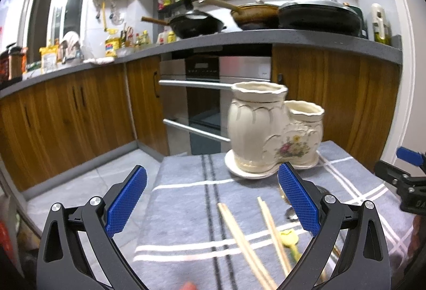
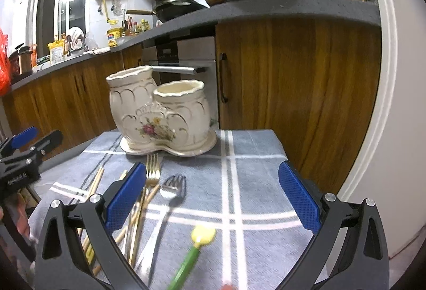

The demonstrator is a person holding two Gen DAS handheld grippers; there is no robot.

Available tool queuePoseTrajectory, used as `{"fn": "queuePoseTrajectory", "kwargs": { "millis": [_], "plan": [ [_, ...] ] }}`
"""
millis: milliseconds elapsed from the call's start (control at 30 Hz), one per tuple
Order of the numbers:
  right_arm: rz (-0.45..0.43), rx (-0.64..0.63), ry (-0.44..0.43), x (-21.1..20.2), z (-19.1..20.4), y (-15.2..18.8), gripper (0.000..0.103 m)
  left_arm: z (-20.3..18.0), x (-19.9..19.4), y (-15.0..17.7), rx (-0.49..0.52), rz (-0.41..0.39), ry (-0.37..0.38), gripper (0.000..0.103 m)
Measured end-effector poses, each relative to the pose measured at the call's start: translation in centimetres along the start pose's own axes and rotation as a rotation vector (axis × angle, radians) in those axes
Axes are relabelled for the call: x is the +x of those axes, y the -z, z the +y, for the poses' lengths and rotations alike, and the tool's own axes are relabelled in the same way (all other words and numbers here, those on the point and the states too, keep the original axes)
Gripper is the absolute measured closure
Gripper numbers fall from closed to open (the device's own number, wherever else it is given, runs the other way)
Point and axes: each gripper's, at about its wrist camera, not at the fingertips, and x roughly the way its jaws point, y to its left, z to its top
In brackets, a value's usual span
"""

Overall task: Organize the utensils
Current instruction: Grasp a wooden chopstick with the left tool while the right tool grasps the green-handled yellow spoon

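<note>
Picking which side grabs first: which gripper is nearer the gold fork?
Right. The right gripper hovers just over the gold fork, which lies by its left finger. The left gripper is over the chopsticks, farther left.

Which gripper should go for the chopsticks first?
Probably the left. The left gripper is open with the chopsticks lying right between its fingers. The right gripper, also open, faces the forks and green-handled utensil; the chopsticks lie off to its left.

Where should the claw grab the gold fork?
Probably its neck just below the tines, from straight above. The gold fork lies flat on the cloth, tines toward the holder. Lower down, its handle crosses the chopsticks and hides behind the right claw.
</note>
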Motion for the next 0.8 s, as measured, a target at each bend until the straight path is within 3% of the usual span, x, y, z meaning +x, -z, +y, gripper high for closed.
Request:
{"fn": "queuePoseTrajectory", "kwargs": {
  "millis": [233,367,467,600,733,800],
  "plan": [
    [0.089,0.004,-0.038,0.0,-1.2,1.3,0.005,2.0,0.8,1.0,-0.063,0.118,0.006,0.005],
    [0.197,0.0,-0.075,0.5,-0.9,2.6,0.008,1.1,1.3,2.1,-0.029,0.192,0.025,0.008],
    [0.279,0.002,-0.111,1.1,-0.6,3.6,0.021,0.2,1.3,2.7,0.012,0.215,0.042,0.016],
    [0.335,-0.006,-0.116,1.4,-0.3,4.3,0.044,-0.4,1.3,3.2,0.043,0.253,0.073,0.027],
    [0.374,-0.01,-0.132,1.3,0.1,4.9,0.059,-0.8,1.4,3.6,0.068,0.285,0.086,0.039],
    [0.392,-0.006,-0.136,1.3,0.2,5.0,0.071,-0.7,1.4,3.9,0.071,0.302,0.091,0.045]
  ]
}}
